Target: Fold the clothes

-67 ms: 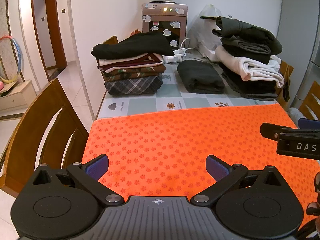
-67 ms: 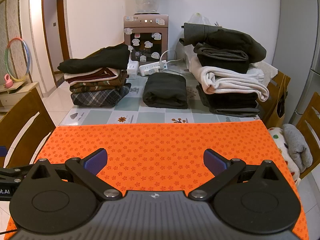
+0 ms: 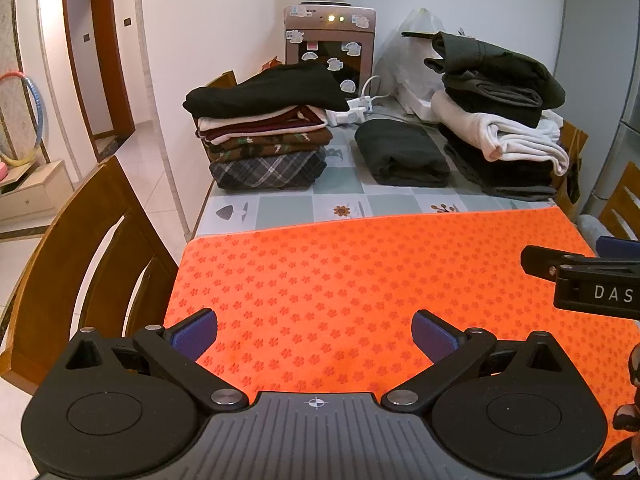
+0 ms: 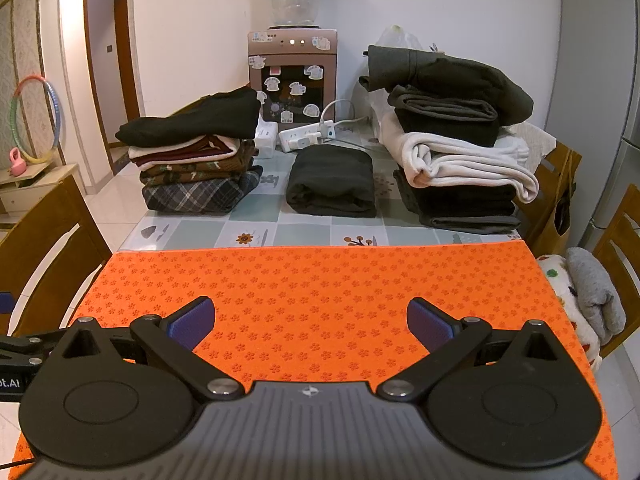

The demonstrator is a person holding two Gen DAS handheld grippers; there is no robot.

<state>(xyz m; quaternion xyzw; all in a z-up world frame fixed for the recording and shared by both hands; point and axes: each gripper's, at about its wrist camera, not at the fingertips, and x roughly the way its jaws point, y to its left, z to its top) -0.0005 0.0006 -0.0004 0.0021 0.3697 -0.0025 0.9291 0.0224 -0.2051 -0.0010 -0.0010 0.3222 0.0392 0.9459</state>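
An orange flower-print mat (image 3: 360,272) (image 4: 320,288) covers the near half of the table, with no garment on it. My left gripper (image 3: 314,338) is open and empty above the mat's near edge. My right gripper (image 4: 311,326) is open and empty too, beside it; its body shows at the right edge of the left wrist view (image 3: 592,280). Behind the mat lie a folded stack topped by a black garment (image 3: 264,136) (image 4: 196,160), a single folded dark garment (image 3: 400,154) (image 4: 332,180), and a looser pile of dark and white clothes (image 3: 500,120) (image 4: 452,140).
A water dispenser (image 4: 292,80) and a power strip (image 4: 306,136) stand at the table's back by the wall. Wooden chairs stand at the left (image 3: 88,264) and right (image 4: 620,248). A grey and a white spotted cloth (image 4: 588,300) lie on the right chair.
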